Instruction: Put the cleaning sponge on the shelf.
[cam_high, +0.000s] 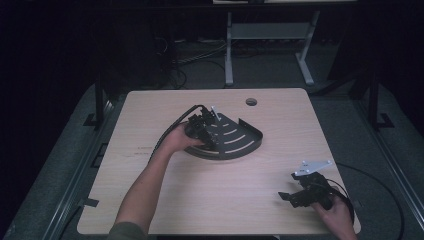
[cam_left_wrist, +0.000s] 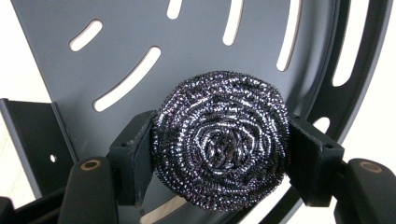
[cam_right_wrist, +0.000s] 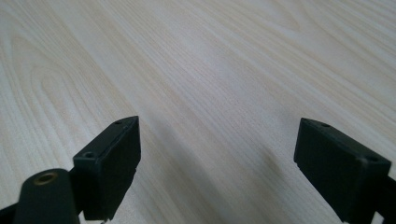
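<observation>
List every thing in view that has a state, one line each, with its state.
left gripper: shut on the steel wool scourer, over the shelf.
steel wool scourer: clamped between the jaws, coil intact.
slotted corner shelf: lying flat on the table, slots facing up.
right gripper: open, nothing between the jaws, low over bare wood.
table: wooden top, bare apart from the shelf.

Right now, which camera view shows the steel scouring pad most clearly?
The left gripper view: the steel scouring pad sits large and sharp, clamped in the left gripper over the slotted shelf. In the high view, the hand and gripper cover that spot. The right gripper view shows bare table.
</observation>
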